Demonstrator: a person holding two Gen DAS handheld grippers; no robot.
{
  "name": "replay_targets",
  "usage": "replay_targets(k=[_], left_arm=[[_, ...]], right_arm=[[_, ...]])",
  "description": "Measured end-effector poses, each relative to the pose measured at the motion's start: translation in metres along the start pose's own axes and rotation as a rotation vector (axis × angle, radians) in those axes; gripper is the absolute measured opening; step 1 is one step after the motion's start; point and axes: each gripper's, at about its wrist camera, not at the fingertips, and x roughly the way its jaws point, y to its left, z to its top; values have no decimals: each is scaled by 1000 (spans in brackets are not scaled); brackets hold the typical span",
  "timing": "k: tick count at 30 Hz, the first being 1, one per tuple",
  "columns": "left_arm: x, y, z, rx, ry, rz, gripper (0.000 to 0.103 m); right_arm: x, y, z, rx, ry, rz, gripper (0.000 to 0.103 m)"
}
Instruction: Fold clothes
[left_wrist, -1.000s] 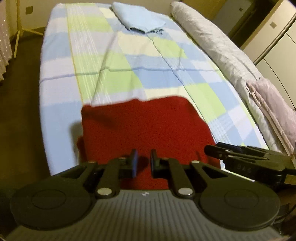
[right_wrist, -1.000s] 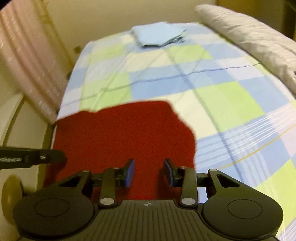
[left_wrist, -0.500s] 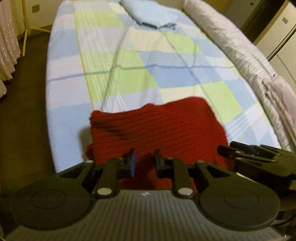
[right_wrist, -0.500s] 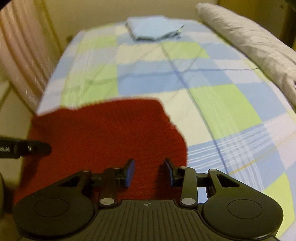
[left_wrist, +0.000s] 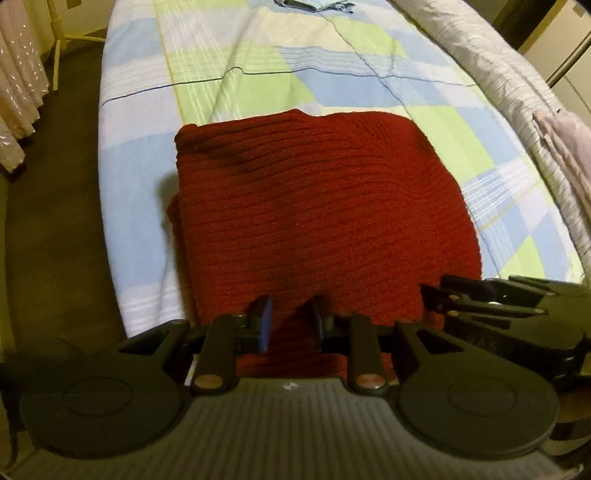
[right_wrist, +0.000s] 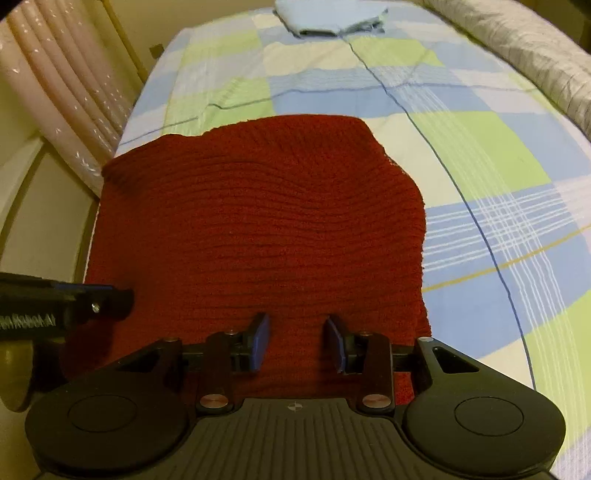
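The bed carries a checked sheet; the red sweater lies folded at its near end. My left hand-held gripper and right hand-held gripper are both released above the sweater's near edge. I think a shallow pinch could catch only the top layer and undo the fold.

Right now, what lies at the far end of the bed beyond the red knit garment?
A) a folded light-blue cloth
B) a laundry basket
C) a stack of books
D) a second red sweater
A: a folded light-blue cloth sits on the checked bedsheet, far beyond the red knit garment.
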Motion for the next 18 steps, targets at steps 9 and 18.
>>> replay_targets(k=[9,18], left_arm=[[-35,-1,-5,-32,70,119,27],[-38,3,-25,-37,131,145,35]], right_arm=[[-53,-15,0,147,-27,30,81],[-67,-14,-15,176,-2,7,81]])
